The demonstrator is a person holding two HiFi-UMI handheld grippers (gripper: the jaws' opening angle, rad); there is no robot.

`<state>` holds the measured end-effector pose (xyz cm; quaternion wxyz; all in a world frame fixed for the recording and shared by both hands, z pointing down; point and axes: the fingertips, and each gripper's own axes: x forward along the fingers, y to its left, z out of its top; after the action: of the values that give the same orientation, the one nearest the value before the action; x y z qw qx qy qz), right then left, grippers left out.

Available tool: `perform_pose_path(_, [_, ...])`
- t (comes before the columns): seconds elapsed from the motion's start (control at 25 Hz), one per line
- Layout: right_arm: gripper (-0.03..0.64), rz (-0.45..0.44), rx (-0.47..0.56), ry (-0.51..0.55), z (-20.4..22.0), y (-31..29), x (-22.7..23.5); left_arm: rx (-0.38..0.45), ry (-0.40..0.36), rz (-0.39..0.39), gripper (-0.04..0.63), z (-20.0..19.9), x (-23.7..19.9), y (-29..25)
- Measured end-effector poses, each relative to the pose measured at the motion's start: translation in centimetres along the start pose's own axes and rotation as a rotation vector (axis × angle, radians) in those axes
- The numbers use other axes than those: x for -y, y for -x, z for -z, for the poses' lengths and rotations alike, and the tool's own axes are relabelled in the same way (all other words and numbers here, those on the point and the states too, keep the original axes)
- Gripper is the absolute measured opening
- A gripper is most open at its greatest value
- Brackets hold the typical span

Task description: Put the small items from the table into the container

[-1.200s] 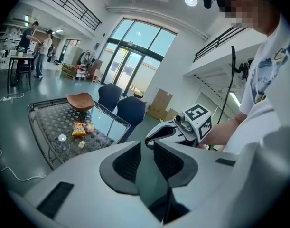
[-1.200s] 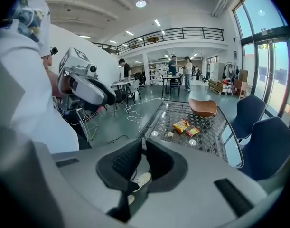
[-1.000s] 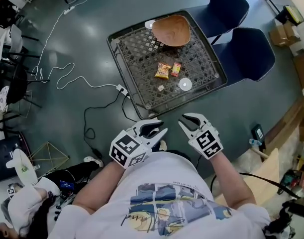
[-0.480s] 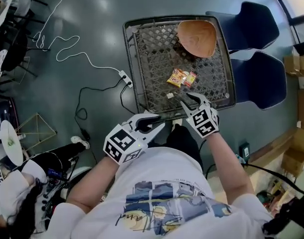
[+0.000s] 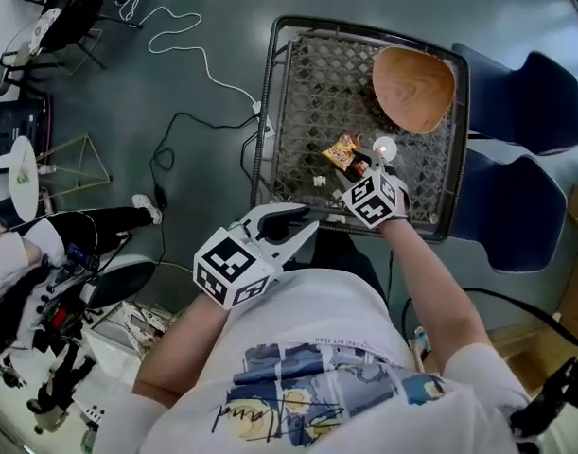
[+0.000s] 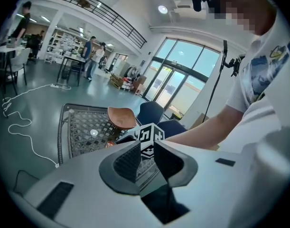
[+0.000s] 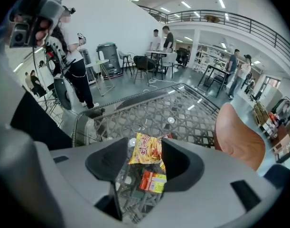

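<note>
Your right gripper (image 7: 144,152) over mesh table (image 5: 307,74), jaws opening, nothing pinched. Yellow snack packet (image 7: 145,149) flat on mesh, framed between jaw tips; red packet (image 7: 153,181) just nearer. Wooden bowl (image 5: 413,89) far right. Your left gripper (image 6: 145,158) off table's near edge, jaws apart, empty.

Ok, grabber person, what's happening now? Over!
Right gripper over yellow snack packet, jaws opening, not gripping. Left gripper open, empty. Nothing blocks the wooden bowl.
</note>
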<state>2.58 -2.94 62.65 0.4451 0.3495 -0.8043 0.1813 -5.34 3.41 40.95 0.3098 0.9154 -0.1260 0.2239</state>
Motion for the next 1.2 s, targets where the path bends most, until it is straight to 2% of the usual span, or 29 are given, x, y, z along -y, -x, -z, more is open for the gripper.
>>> perform_pose_path(0.28, [0.206, -0.083, -0.017, 0.104, 1.4, -2.4, 0.4, 0.059, 0.113, -0.143, 0.094, 0.8, 2.4, -0.2])
perform_pose_path(0.56, [0.206, -0.124, -0.04, 0.14, 2.3, -4.9, 1.2, 0.087, 0.158, -0.24, 0.094, 1.8, 2.0, 0.5])
perform_pose_path(0.88, [0.143, -0.142, -0.037, 0.136, 2.6, -4.6, 0.4, 0.114, 0.147, -0.275, 0.094, 2.2, 1.7, 2.1])
perform_pose_path(1.2, [0.132, -0.134, -0.013, 0.125, 1.6, -2.8, 1.0, 0.132, 0.132, -0.279, 0.094, 1.2, 0.9, 2.6])
